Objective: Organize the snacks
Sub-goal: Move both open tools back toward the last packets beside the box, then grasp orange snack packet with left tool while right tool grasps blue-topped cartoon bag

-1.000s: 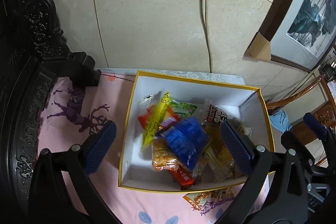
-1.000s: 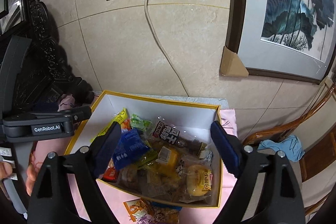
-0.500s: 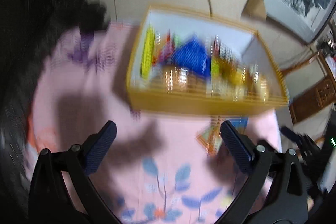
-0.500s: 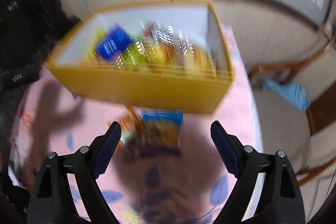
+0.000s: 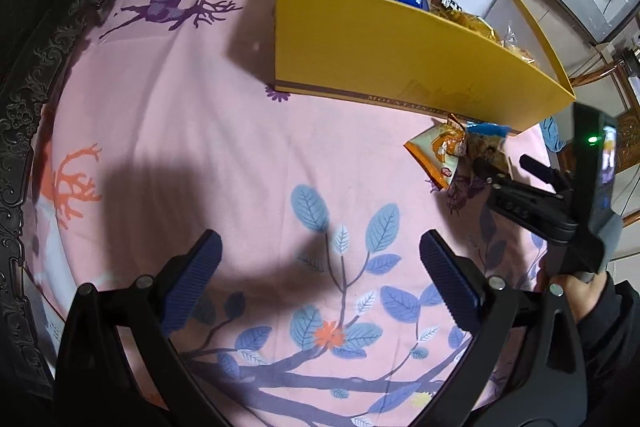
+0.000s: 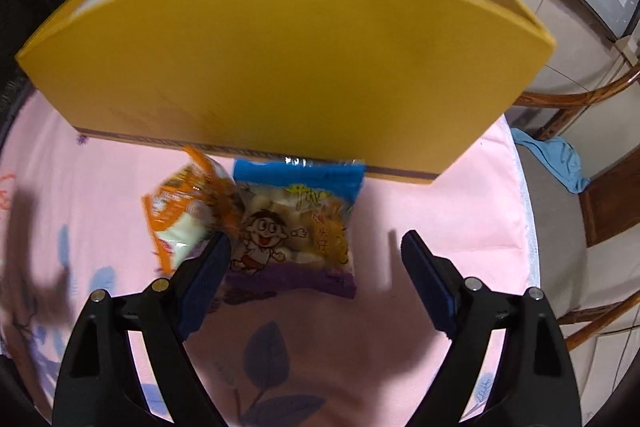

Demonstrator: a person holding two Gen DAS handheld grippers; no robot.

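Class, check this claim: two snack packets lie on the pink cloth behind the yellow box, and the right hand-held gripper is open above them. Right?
Not quite. The two snack packets lie in front of the yellow box, not behind it, as the right wrist view shows. The right hand-held gripper is indeed open above them.

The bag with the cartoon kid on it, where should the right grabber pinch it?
Probably the cartoon snack bag across its two side edges, from above. It lies flat on the pink cloth, and the open right gripper is wider than the bag. The orange packet crowds its left edge.

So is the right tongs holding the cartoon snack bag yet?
No, the right tongs stand open over the cartoon snack bag, which lies flat on the pink tablecloth.
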